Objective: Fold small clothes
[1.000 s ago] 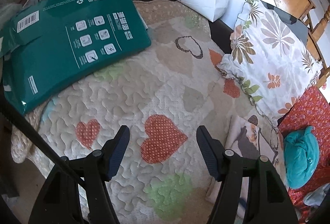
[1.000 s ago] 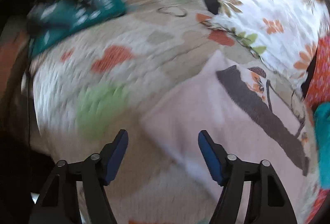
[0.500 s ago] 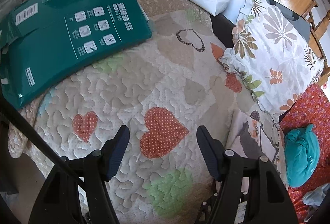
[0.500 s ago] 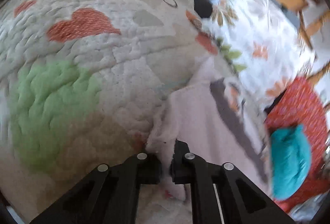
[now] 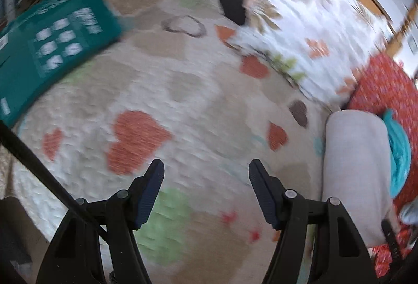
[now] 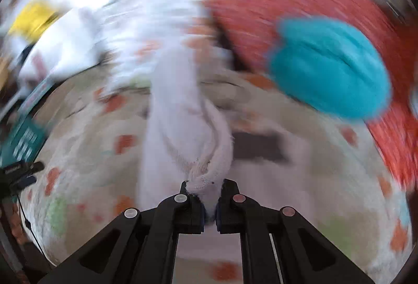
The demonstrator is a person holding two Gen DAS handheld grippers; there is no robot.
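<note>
Right gripper [image 6: 202,201] pinched tight on a bunched edge of the pale pink garment [image 6: 180,111]; the cloth trails away from the jaws in a long twisted fold over the heart-print quilt [image 6: 308,195]. Both views heavily blurred. Left gripper [image 5: 206,187] wide apart, holding nothing, hovering over the quilt near a large red heart patch. From the left view the garment shows as a pale rounded fold at the right edge, beside the teal cloth [image 5: 399,153] and the red patterned fabric [image 5: 386,85]. Teal package [image 5: 54,48] lies at the quilt's far left, floral pillow [image 5: 308,30] at the back. Judged step: carrying one edge across to lay a fold. To do it well, keep the pinch low and the pull steady so the cloth unrolls flat rather than roped; bring the free left gripper in to pin or take the opposite corner; set the edge down square before letting go. Risk: the twist setting into a crease.
</note>
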